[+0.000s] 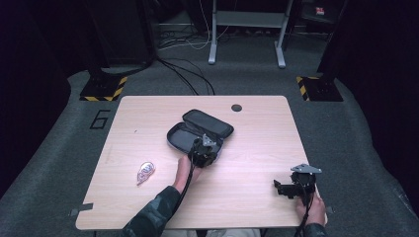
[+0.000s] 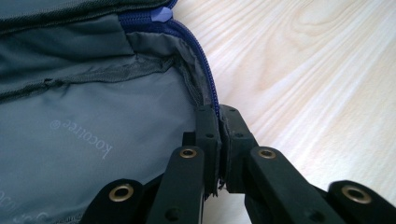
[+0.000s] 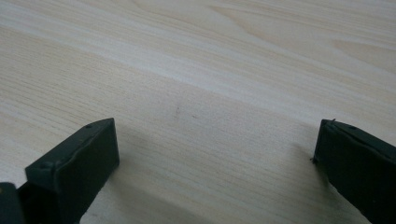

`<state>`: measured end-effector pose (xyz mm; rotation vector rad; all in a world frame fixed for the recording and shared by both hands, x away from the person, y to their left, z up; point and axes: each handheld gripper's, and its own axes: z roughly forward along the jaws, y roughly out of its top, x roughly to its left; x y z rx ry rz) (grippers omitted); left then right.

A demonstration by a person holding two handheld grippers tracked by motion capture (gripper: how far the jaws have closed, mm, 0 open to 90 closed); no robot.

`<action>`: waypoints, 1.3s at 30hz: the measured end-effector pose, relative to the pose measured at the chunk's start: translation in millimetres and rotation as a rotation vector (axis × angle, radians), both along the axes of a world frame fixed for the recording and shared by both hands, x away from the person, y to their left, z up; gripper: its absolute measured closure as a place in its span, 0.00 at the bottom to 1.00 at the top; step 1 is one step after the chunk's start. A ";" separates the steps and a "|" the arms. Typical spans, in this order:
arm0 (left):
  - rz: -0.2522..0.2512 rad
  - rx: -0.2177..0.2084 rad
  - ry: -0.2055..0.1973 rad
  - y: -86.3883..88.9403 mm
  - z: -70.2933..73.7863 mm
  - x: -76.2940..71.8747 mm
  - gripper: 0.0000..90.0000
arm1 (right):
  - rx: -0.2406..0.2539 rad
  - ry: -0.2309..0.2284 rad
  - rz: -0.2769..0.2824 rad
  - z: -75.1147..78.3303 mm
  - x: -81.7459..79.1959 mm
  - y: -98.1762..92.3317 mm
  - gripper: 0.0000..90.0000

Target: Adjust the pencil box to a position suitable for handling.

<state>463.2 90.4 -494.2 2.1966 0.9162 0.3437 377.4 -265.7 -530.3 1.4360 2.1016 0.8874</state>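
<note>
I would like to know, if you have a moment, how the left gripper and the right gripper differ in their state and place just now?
The left gripper is shut, pinching the zipper rim of the open case; the right gripper stands wide open with only bare table between its jaws. The left gripper sits at the case in mid-table; the right gripper rests near the table's right front edge. Both are black and hand-held.

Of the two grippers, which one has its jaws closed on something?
The left gripper: its jaws pinch the zipper rim of the open black case. The right gripper rests apart near the table's corner, jaws wide open over bare wood.
</note>
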 end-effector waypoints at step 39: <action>0.314 -0.015 0.004 135.3 27.4 63.3 0.21 | 0.002 0.000 0.002 0.0 0.1 -0.1 0.00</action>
